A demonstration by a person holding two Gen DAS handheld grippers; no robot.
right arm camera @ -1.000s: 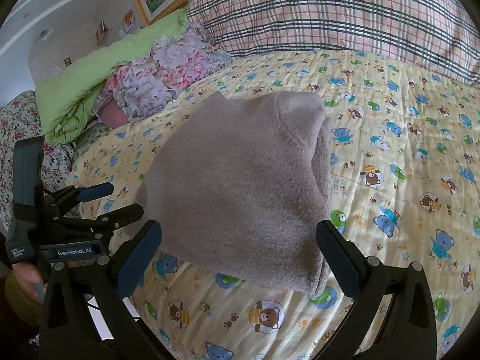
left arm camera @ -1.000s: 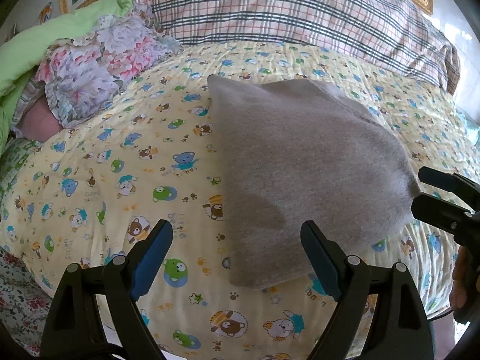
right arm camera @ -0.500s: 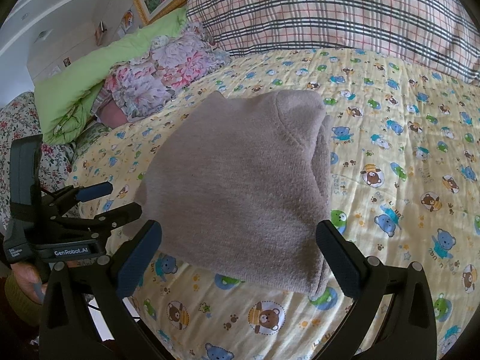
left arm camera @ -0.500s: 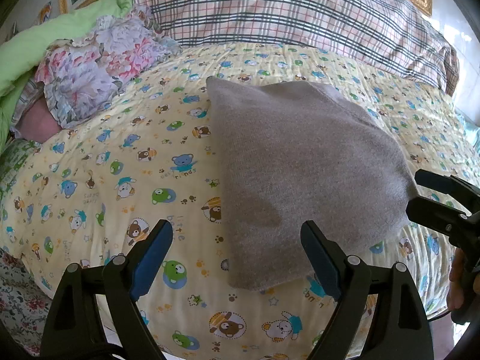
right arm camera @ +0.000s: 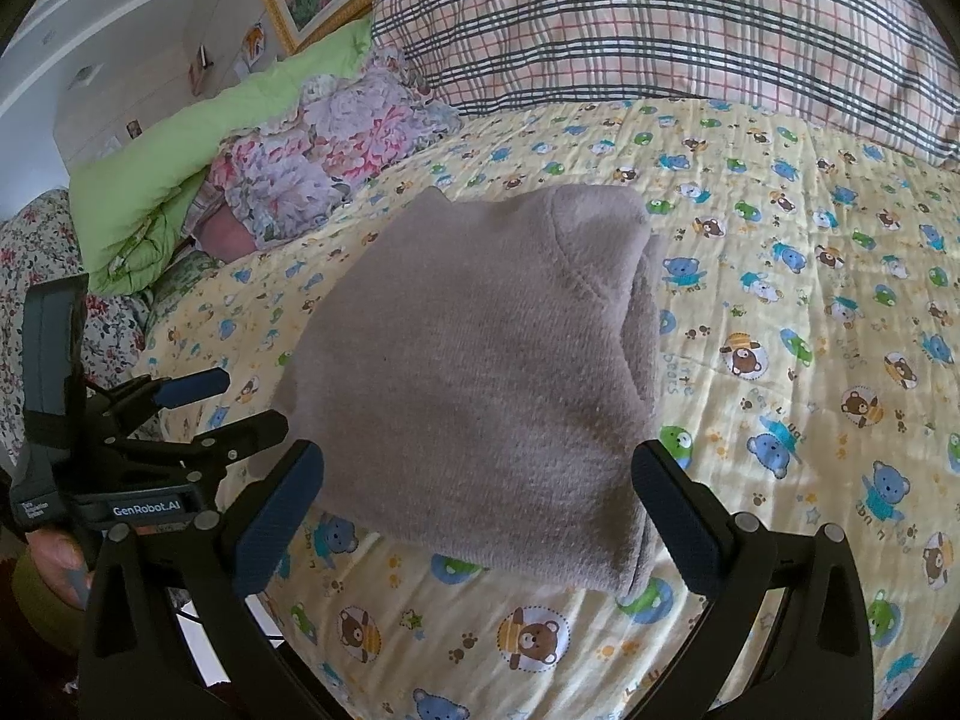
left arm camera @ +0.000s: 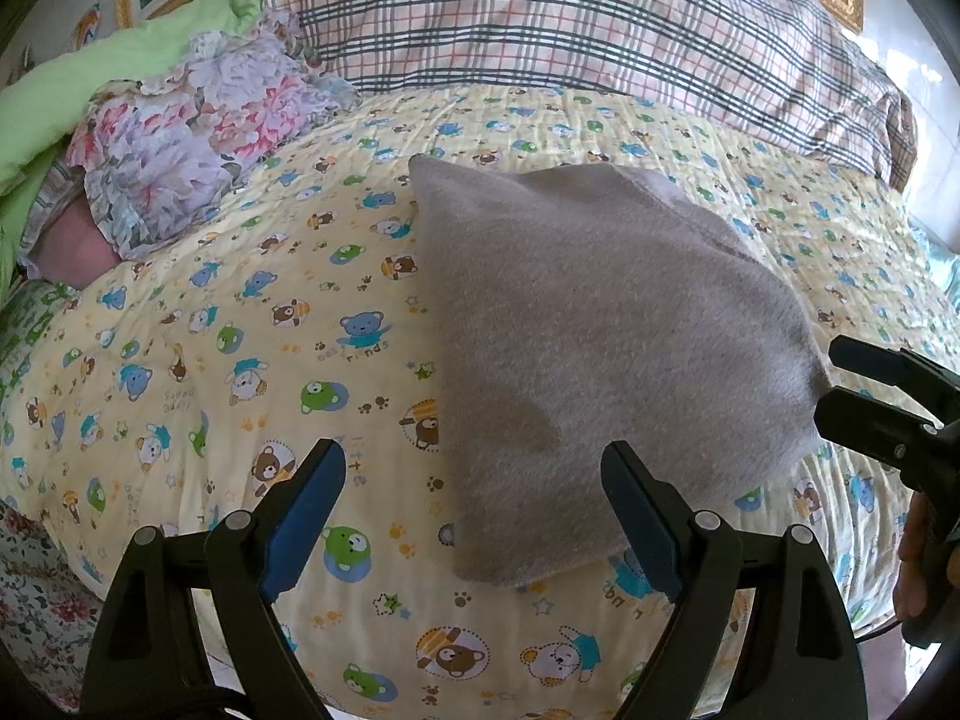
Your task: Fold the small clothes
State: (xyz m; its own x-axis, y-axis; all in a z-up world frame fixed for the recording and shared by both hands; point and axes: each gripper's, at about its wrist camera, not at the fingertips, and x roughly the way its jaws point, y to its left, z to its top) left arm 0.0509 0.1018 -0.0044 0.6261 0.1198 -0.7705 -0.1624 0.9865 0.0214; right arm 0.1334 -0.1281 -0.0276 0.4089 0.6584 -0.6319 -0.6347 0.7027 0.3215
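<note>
Both my grippers, left point(left arm camera: 474, 516) and right point(right arm camera: 480, 510), hang with jaws spread wide and empty, just short of the folded grey garment point(right arm camera: 486, 372) lying on the bear-print quilt point(right arm camera: 810, 372). I'd judge folding finished; best to back off without snagging its near edge.

Both wrist views over garment point(left arm camera: 600, 348)

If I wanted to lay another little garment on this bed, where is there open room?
Room shows on the bear-print quilt between the folded grey garment and the floral bundle, and on its other side toward the plaid pillow. The near edge is crowded: the left gripper and right gripper both stand open around the garment's corners.
</note>
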